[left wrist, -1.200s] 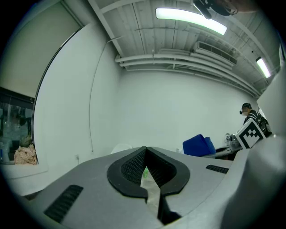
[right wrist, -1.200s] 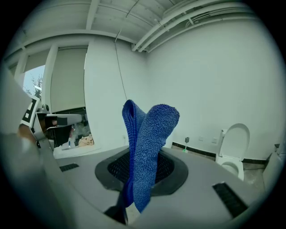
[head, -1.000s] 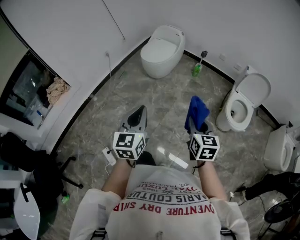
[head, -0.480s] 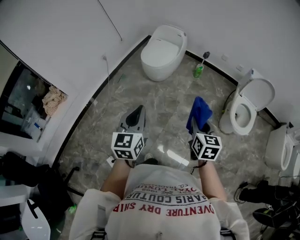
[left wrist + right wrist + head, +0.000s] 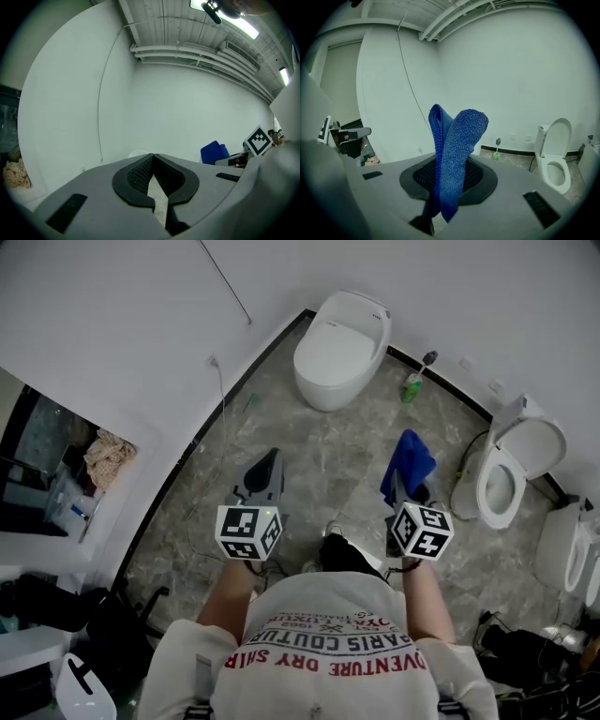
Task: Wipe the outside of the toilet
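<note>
Approach step, wiping not yet begun. Your right gripper [image 5: 449, 180] pinches blue terry cloth [image 5: 452, 154]; left gripper [image 5: 152, 180] pressed together, empty. White closed-lid toilet [image 5: 342, 348] well ahead by wall. Next: step closer, press cloth to shell.

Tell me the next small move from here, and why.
Probably step forward and carry the right gripper toward the side of the closed-lid toilet straight ahead. The blue cloth is clamped in that gripper and stands up from it, so no pickup is needed. The toilet sits across a stretch of floor, well clear of both grippers. The left gripper is shut and empty.
</note>
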Tool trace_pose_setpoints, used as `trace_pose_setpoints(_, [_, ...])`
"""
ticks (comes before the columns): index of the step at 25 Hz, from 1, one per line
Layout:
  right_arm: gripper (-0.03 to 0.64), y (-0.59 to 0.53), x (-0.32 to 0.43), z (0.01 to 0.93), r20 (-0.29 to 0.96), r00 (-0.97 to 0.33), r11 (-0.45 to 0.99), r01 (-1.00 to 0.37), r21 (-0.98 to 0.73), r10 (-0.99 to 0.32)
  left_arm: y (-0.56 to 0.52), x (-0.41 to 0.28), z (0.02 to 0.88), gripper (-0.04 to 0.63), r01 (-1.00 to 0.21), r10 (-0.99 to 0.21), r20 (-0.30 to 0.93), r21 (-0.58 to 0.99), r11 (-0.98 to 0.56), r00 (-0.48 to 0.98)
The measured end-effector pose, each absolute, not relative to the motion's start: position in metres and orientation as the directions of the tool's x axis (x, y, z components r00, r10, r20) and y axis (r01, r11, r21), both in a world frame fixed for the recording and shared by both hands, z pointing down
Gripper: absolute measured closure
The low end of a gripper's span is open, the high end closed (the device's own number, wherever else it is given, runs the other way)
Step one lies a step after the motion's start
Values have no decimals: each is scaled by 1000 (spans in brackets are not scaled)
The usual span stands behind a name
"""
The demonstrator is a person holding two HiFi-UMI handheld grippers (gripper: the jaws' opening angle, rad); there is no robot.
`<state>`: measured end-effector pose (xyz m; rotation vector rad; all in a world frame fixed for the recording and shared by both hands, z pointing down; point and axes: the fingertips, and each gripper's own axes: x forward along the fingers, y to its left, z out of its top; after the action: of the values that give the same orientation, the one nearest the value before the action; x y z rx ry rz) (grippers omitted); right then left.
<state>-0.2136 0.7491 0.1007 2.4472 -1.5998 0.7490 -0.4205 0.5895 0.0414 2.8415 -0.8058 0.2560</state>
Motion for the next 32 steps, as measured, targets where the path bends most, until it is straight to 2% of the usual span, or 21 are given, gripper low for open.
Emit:
trace_pose_setpoints(6, [540, 660, -156, 123, 474, 300, -426, -886, -183, -828, 507, -374, 58, 589, -555, -523, 230, 105, -825, 821])
trace_pose_setpoints(21, [540, 429, 9, 122, 493, 265, -396, -900, -182, -829, 266, -192, 44, 589, -560, -530, 205, 132, -818, 823])
trace_pose_setpoints(25, [540, 372, 54, 138, 513, 301, -440, -881, -173, -804, 193, -151, 60, 589, -543, -511, 218, 125, -830, 831])
trace_pose_setpoints(32, [540, 248, 130, 150, 534, 414, -574, -801, -172, -737, 38, -53, 78, 589, -430, -390, 241, 139, -892, 889])
